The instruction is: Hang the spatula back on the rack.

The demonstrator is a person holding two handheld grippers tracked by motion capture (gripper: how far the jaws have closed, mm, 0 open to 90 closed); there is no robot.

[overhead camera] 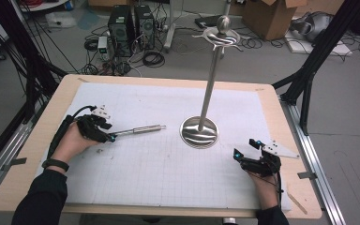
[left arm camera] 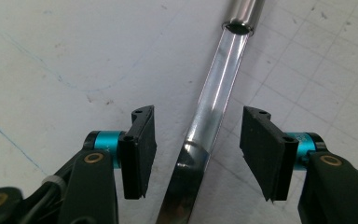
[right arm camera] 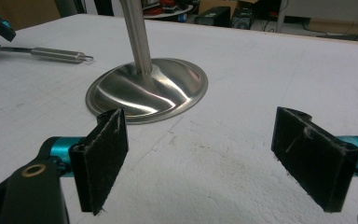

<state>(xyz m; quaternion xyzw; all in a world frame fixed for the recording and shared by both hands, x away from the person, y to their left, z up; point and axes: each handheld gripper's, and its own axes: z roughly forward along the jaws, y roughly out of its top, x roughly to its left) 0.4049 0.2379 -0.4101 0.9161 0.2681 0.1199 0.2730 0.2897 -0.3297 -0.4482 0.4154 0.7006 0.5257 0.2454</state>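
You have two claws over the white gridded tabletop (overhead camera: 168,173) and two steel things on it: one slim polished utensil with a tubular steel handle (overhead camera: 140,129), lying flat left of centre, and one tall steel stand with a round domed base (overhead camera: 199,132). Your left claw (overhead camera: 111,137) straddles the utensil's shaft, pads not touching it; your right claw (overhead camera: 244,148) is released wide and empty, near the stand's base. No readable writing anywhere.
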